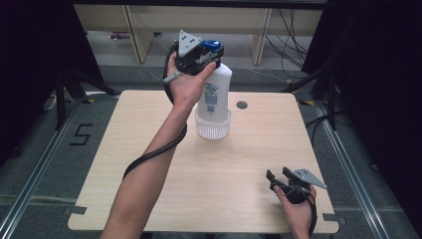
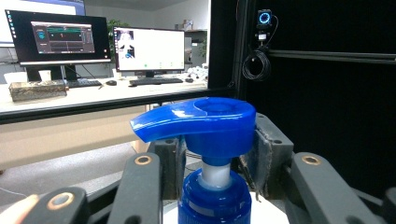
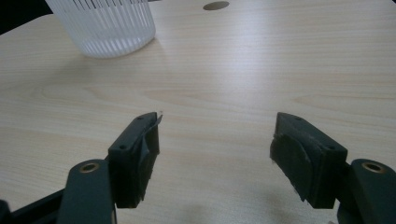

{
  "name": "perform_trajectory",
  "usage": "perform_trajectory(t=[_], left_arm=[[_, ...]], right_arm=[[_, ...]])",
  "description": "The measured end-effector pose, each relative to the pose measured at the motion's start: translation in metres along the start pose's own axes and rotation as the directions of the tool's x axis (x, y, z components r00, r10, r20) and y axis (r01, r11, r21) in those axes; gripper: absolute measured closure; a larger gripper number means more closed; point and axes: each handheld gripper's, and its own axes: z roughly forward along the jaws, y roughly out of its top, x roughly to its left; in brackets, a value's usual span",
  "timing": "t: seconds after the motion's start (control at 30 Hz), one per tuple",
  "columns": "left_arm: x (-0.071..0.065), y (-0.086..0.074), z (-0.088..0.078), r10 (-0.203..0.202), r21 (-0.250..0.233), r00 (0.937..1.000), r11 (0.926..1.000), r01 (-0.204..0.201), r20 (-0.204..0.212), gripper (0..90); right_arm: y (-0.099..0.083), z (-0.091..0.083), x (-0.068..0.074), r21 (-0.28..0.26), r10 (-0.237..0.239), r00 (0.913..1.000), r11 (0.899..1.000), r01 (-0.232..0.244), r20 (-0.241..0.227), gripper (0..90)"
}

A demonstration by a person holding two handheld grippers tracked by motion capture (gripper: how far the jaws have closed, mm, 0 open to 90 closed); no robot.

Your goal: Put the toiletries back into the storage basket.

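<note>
Already the left hand-held gripper (image 1: 203, 54) pinches the blue pump head (image 2: 201, 120) of the white bottle (image 1: 214, 92), which stands upright, long axis vertical, its base inside the clear ribbed cup (image 1: 213, 126). Well right of that cup, the right hand-held gripper (image 1: 279, 175) rests spread and empty on the surface (image 1: 239, 164), the farther hand.

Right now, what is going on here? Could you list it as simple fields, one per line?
Setting: a light wooden table
Main item: a white pump bottle with a blue pump head
Bottle position: its bottom sits inside a clear ribbed cup
Left gripper: jaws closed around the neck just under the pump head
Right gripper: jaws open with nothing between them, low over the table's near right part
Other detail: a round hole in the table behind the cup
</note>
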Motion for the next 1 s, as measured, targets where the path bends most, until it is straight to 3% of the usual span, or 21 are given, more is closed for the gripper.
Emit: perform_trajectory(t=[0.1,0.13,0.17,0.23,0.27,0.43,0.63,0.67,0.7,0.77,0.8,0.83,1.0], left_arm=[[0.001,-0.002,0.002,0.000,0.007,1.0000,1.0000,0.000,-0.004,60.0],[0.002,-0.003,0.003,-0.005,0.008,1.0000,1.0000,0.005,-0.006,60.0],[0.004,-0.004,0.005,0.014,0.003,0.9999,0.9999,-0.014,-0.008,60.0],[0.003,-0.004,0.005,-0.004,0.013,0.9999,0.9999,0.004,-0.010,60.1],[0.005,-0.006,0.008,0.012,0.009,0.9999,0.9999,-0.012,-0.012,60.1],[0.006,-0.010,0.013,0.015,0.019,0.9998,0.9997,-0.015,-0.015,60.0],[0.008,-0.014,0.018,0.020,0.027,0.9996,0.9995,-0.019,-0.020,60.0],[0.006,-0.015,0.018,-0.001,0.036,0.9998,0.9994,0.002,-0.022,60.1],[0.008,-0.015,0.020,0.021,0.028,0.9995,0.9994,-0.020,-0.023,60.0],[0.009,-0.015,0.020,0.022,0.029,0.9995,0.9994,-0.022,-0.023,60.1],[0.010,-0.016,0.022,0.020,0.032,0.9995,0.9993,-0.019,-0.025,60.1],[0.011,-0.017,0.023,0.017,0.033,0.9995,0.9993,-0.016,-0.028,60.0],[0.013,-0.021,0.026,0.020,0.039,0.9994,0.9991,-0.018,-0.030,60.1]], right_arm=[[0.000,0.000,0.000,-0.003,0.001,1.0000,1.000,-0.001,-0.001,32.5],[0.000,-0.001,-0.001,-0.002,-0.018,0.9998,1.000,0.018,0.005,32.5],[0.000,-0.001,-0.001,-0.003,-0.018,0.9998,1.000,0.018,0.005,32.5],[0.000,-0.001,-0.001,-0.003,-0.018,0.9998,1.000,0.018,0.006,32.5],[0.000,-0.001,-0.001,-0.001,-0.018,0.9998,1.000,0.018,0.006,32.5],[0.000,0.000,-0.002,-0.009,-0.031,0.9994,0.999,0.031,0.014,32.5],[0.000,-0.001,-0.002,-0.001,-0.020,0.9998,1.000,0.020,0.008,32.5],[0.000,-0.001,-0.002,-0.001,-0.021,0.9998,1.000,0.021,0.008,32.5],[0.000,-0.001,-0.001,-0.001,-0.021,0.9997,1.000,0.021,0.010,32.5],[0.000,-0.001,-0.001,-0.003,-0.021,0.9997,1.000,0.021,0.009,32.4],[-0.001,0.000,0.001,-0.011,0.017,0.9998,1.000,-0.017,0.009,32.4],[-0.001,0.000,0.002,-0.006,0.023,0.9996,1.000,-0.023,0.015,32.4],[-0.001,0.000,0.001,-0.004,0.018,0.9998,1.000,-0.018,0.009,32.4]])
